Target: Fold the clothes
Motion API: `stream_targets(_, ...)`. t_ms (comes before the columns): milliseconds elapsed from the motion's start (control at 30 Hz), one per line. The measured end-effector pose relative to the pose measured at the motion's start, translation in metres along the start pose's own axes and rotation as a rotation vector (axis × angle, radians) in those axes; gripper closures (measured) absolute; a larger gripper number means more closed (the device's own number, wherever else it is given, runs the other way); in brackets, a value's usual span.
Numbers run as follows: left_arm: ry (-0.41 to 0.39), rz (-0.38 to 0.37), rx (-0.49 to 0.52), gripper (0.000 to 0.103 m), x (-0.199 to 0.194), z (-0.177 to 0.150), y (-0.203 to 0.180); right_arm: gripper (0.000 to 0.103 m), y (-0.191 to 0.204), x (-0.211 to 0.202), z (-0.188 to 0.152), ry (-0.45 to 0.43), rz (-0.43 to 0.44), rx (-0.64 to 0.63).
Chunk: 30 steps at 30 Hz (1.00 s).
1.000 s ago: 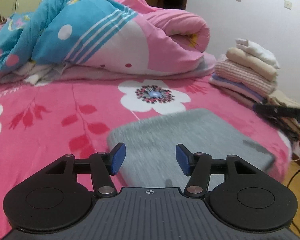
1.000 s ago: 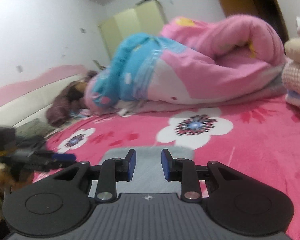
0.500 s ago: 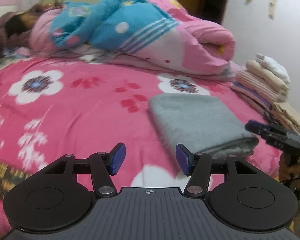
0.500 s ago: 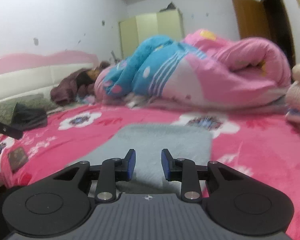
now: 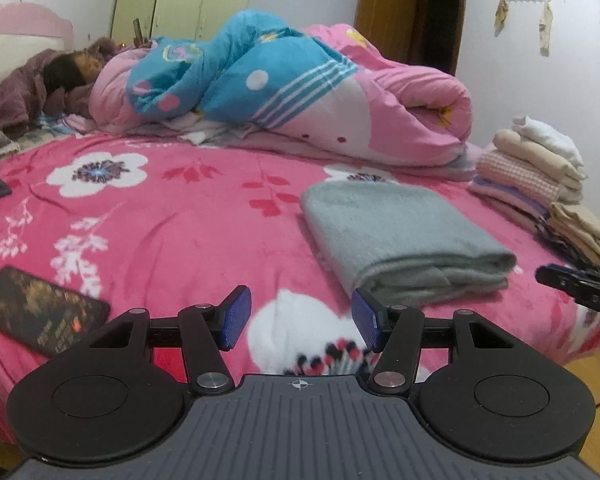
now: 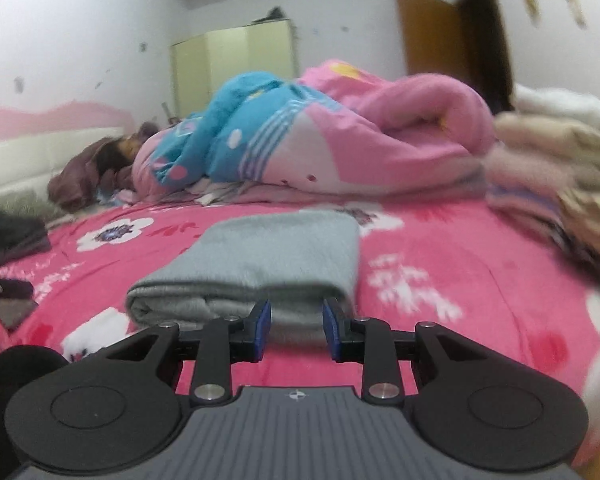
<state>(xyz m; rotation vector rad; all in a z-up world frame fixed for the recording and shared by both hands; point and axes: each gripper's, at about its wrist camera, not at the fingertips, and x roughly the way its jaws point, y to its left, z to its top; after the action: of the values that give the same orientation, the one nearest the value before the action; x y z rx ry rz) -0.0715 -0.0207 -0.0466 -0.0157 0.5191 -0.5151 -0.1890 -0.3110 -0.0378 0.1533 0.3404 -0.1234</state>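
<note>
Left wrist view: the left gripper has backed away from the grey garment, which a second ago filled the lower frame and now lies folded at right of centre on the bed; its jaws stand apart on nothing. Right wrist view: the right gripper, jaws narrowly apart and empty, has also drawn back, so the garment sits mid-frame just beyond them, suggesting this fold is finished and the piece is ready for the pile.

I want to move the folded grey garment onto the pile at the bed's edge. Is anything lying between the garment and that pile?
Nothing visible does. The folded grey garment lies on the pink flowered bedspread, and only bare bedspread shows between it and the stack of folded clothes. The phone lies on the opposite side.
</note>
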Motion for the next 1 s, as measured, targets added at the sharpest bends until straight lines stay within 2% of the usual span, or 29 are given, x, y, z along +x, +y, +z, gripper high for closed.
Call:
stream_targets(167, 0.01, -0.005, 0.092, 0.047, 0.006, 0.005, -0.025, 0.072, -0.011, -0.036, -0.005, -0.033, -0.057, 0.083)
stream_targets(267, 0.016, -0.001, 0.124, 0.047, 0.009, 0.007, -0.041, 0.073, -0.017, -0.05, 0.004, -0.061, -0.084, 0.094)
stream_targets(467, -0.021, -0.034, 0.118, 0.047, 0.002, 0.013, -0.064, 0.073, -0.017, -0.072, 0.017, -0.101, -0.089, 0.116)
stream_targets(600, -0.052, -0.105, 0.07, 0.047, -0.004, 0.019, -0.075, 0.074, -0.01, -0.081, 0.024, -0.092, -0.088, 0.1)
stream_targets(833, -0.093, -0.147, 0.055, 0.047, -0.006, 0.024, -0.076, 0.074, 0.0, -0.092, 0.043, -0.114, -0.044, 0.059)
stream_targets(900, -0.106, -0.136, 0.06, 0.047, -0.003, 0.028, -0.072, 0.074, 0.002, -0.08, 0.049, -0.113, -0.017, 0.038)
stream_targets(1000, -0.08, -0.115, 0.06, 0.046, 0.01, 0.028, -0.068, 0.076, 0.005, -0.051, 0.045, -0.079, 0.059, 0.05)
